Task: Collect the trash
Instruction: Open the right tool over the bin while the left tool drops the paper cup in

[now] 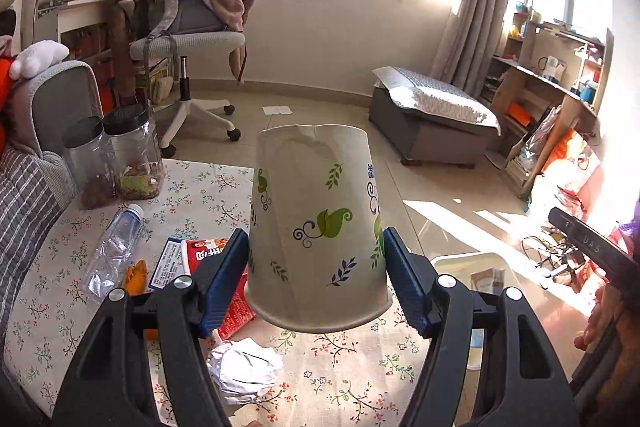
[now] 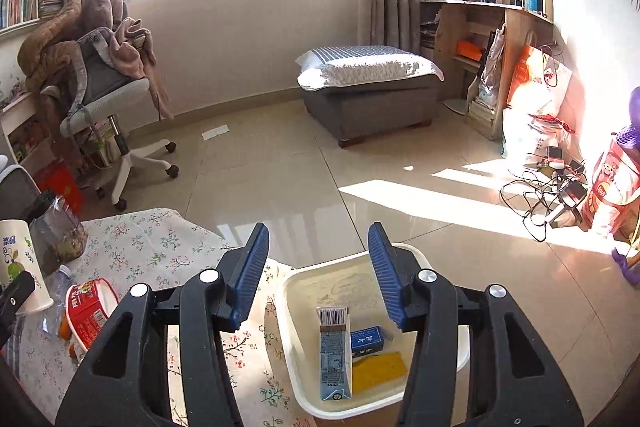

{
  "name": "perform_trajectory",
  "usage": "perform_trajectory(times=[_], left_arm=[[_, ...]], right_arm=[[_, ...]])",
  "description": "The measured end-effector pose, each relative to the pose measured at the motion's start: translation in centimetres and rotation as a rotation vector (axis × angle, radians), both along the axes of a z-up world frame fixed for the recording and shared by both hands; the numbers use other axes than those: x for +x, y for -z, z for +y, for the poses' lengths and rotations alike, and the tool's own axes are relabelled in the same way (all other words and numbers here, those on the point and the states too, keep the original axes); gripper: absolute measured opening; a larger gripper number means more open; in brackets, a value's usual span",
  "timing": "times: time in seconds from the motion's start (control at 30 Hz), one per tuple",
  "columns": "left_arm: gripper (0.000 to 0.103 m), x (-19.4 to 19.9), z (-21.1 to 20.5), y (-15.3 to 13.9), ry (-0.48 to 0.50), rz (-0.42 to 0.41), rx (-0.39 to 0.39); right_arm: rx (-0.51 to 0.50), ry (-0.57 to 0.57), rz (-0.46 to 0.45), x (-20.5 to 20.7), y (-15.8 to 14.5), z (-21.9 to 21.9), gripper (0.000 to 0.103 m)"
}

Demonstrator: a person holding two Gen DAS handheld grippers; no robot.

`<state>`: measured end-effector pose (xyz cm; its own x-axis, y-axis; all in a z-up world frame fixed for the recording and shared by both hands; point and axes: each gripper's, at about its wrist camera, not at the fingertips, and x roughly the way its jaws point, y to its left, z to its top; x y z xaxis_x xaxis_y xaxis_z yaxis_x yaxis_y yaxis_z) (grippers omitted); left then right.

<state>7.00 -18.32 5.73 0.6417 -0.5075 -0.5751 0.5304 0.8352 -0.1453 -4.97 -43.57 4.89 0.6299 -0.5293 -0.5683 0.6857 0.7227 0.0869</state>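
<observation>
Paper cup, upside down, is hiding the table behind it, sitting clamped between the left gripper pads; right gripper is hanging released, empty, above the white bin.

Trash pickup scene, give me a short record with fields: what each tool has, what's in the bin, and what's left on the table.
left tool: shut on the paper cup, held upside down
right tool: open, nothing between the pads, above the bin
bin: white, holds a blue carton, a dark blue box and a yellow piece
left on table: plastic bottle, red wrapper, crumpled paper, two jars
</observation>
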Motion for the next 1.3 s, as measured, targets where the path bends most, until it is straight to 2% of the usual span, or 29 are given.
perform_trajectory(times=[0.13, 0.23, 0.43, 0.77, 1.07, 1.23, 1.3], left_arm=[[0.067, -1.2, -3.9, 0.3, 0.061, 0.015, -0.012], [0.067, -2.4, -6.8, 0.4, 0.108, 0.026, -0.021], [0.067, -4.3, -11.7, 0.9, 0.190, 0.052, -0.025], [0.067, -6.7, -18.4, 1.9, 0.303, 0.127, -0.023], [0.074, -8.7, -22.7, 1.8, 0.387, 0.143, -0.004], [0.074, -8.9, -23.8, 2.0, 0.403, 0.158, 0.020], [0.080, -8.9, -23.8, 2.1, 0.400, 0.160, 0.026]], right_arm=[[-0.021, 0.086, -0.014, -2.0, -0.2, -1.8, 0.082], [-0.036, 0.145, -0.023, -3.6, -0.2, -3.0, 0.089], [-0.033, 0.222, -0.009, -6.2, -0.1, -5.2, 0.095], [0.025, 0.340, 0.021, -9.9, 0.8, -8.9, 0.096], [0.045, 0.391, 0.035, -11.6, 1.3, -10.6, 0.096], [0.038, 0.411, 0.034, -12.2, 1.2, -11.0, 0.096], [0.031, 0.411, 0.035, -12.2, 1.2, -10.9, 0.096]])
